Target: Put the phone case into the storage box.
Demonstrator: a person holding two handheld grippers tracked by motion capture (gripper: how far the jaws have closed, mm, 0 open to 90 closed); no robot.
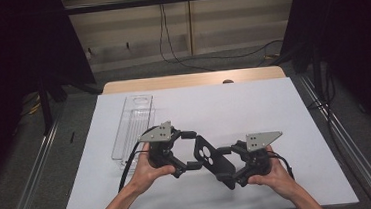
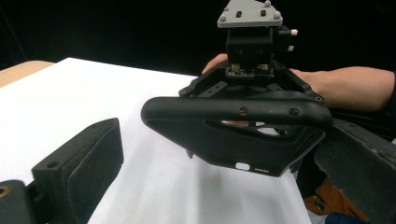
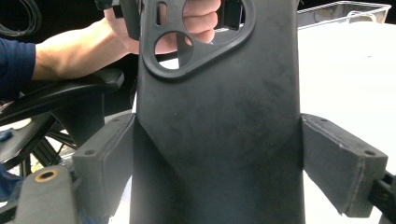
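Black phone case (image 1: 212,158) is up off the white table (image 1: 254,109), held between the two grippers, well right of the clear plastic tray (image 1: 131,129). Right gripper (image 1: 238,166) pinches the case's plain end, pads pressed on both edges, as the right gripper view shows (image 3: 215,140). Left gripper (image 1: 191,151) sits at the camera-cutout end, its jaws spread; in the left gripper view the case (image 2: 243,133) lies ahead of the jaws, not yet pinched. Judged: pick-up done, handover or two-handed grip in hand; left gripper closing and placing the case, maybe into the tray, are left. Both hands low near the table's front edge, grippers pointing inward at each other, roughly level, left hand (image 1: 146,170) nearer the tray.
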